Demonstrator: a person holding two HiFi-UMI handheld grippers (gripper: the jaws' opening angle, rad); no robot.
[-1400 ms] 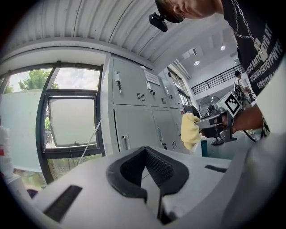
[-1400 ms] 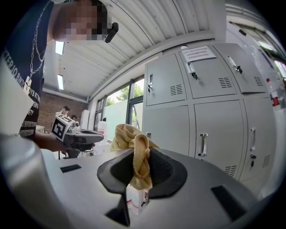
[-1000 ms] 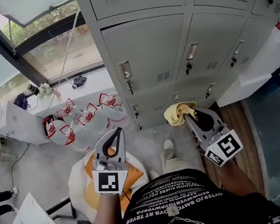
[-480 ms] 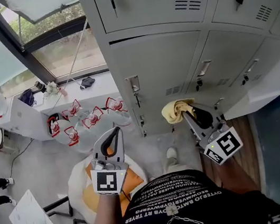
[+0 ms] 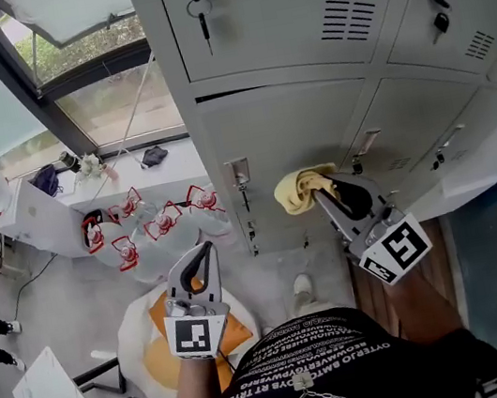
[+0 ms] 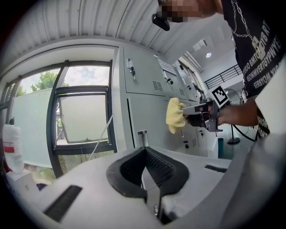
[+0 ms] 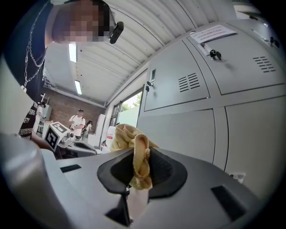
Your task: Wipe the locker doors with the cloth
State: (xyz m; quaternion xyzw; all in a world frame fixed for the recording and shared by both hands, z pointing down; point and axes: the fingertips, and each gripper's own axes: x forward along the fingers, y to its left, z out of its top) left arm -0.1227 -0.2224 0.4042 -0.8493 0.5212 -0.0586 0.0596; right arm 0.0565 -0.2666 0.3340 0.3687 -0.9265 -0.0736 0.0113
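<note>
A bank of pale grey metal lockers (image 5: 284, 130) fills the wall ahead, seen steeply from above. A dark-framed window (image 5: 105, 85) lies off to the left. Clear plastic water jugs with red-and-white tops (image 5: 153, 224) stand on the floor beneath it.

The right gripper (image 5: 323, 197) is raised toward a lower locker door (image 5: 294, 133). Its jaws are clamped on a crumpled soft yellow cloth (image 5: 299, 189). A twisted fold is pinched between the black pads, and a loose wad bulges out past the jaw tips. The wad sits just in front of the door, beside its small metal handle (image 5: 239, 174). Whether cloth and door are touching cannot be told.

The left gripper (image 5: 206, 248) hangs lower and to the left of the right one, well apart from the lockers. Its jaws are pressed together with nothing between them.

The cloth looks light, limp and easily bunched, so it should press flat against the door and follow its surface. Only a narrow fold is gripped, so a hard drag could pull it free. A deeper bite on the wad would likely hold better. The door looks like stiff, smooth sheet metal. Its handle, vent slots (image 5: 345, 19) and a hanging key (image 5: 197, 7) on the door above could snag the fabric.
</note>
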